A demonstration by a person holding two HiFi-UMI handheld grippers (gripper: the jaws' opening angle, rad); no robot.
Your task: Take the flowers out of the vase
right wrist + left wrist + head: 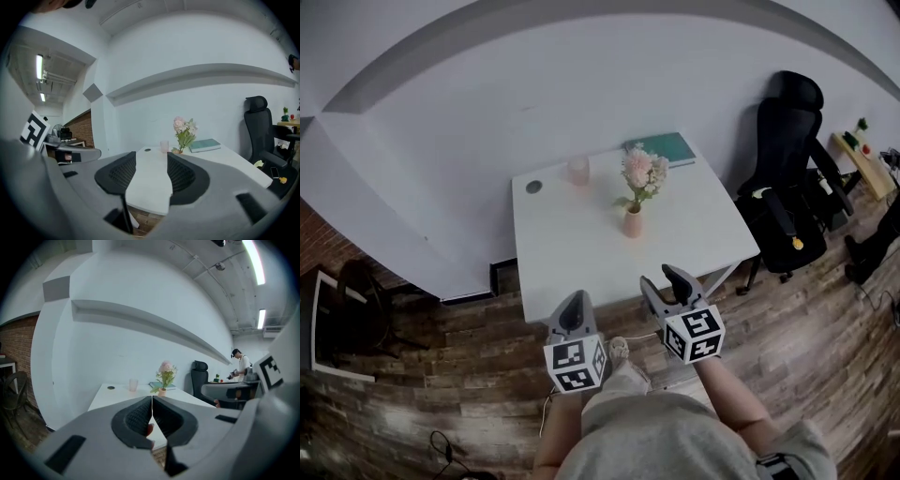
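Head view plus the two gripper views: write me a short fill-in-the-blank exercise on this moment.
1. The flowers stand in a small pink ____ on the white table.
2. On the left gripper the jaws are ____; on the right gripper they stand apart.
3. The teal ____ lies at the table's far edge, beyond the flowers.
4. The office chair beside the table is ____.
Missing words: vase; shut; book; black.
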